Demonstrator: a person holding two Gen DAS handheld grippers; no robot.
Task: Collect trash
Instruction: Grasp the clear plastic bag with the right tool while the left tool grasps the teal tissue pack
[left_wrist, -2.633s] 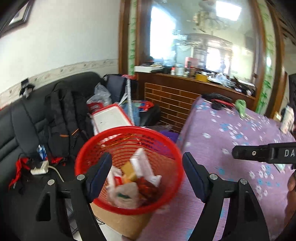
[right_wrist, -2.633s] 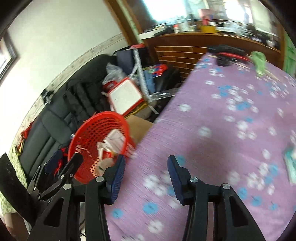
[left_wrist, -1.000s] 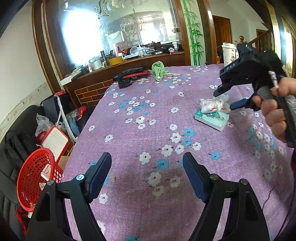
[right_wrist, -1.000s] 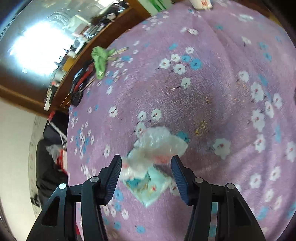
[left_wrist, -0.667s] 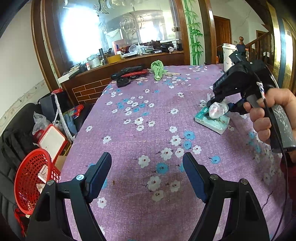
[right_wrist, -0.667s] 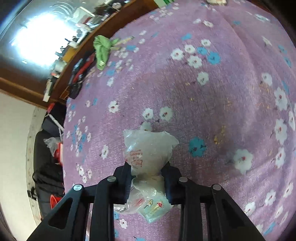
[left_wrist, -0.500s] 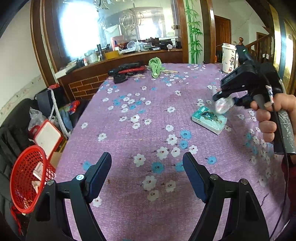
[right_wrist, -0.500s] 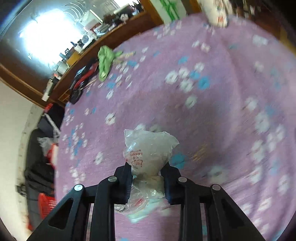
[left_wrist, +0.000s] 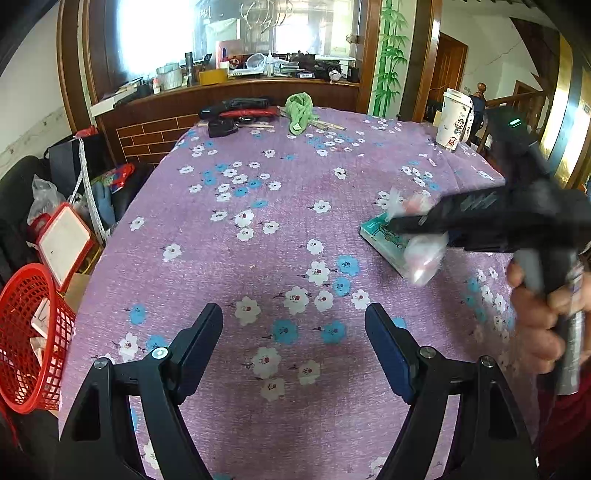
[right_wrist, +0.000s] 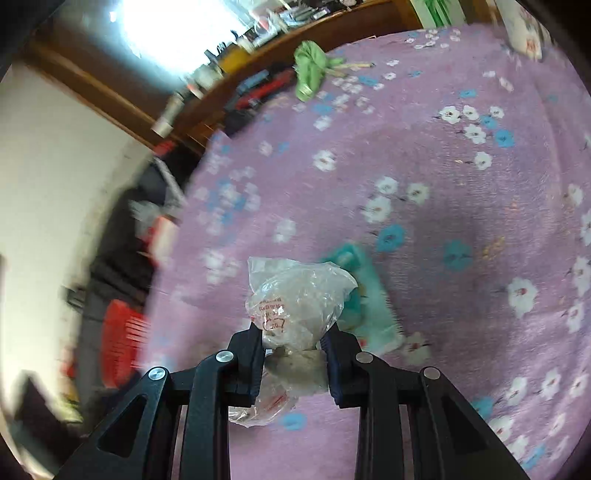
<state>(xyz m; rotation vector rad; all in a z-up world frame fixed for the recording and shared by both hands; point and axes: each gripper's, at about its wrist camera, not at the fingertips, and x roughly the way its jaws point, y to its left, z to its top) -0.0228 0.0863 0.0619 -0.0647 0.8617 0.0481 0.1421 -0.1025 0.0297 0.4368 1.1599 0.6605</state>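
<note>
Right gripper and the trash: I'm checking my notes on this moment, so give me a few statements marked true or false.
1. The right gripper is shut on a clear plastic bag. True.
2. The left gripper holds the bag. False: it is open and empty.
3. The teal packet lies on the purple cloth. True.
4. The red basket stands on the table. False: it sits beside the table, lower down.
5. The green rag is in the basket. False: it lies at the table's far end.
</note>
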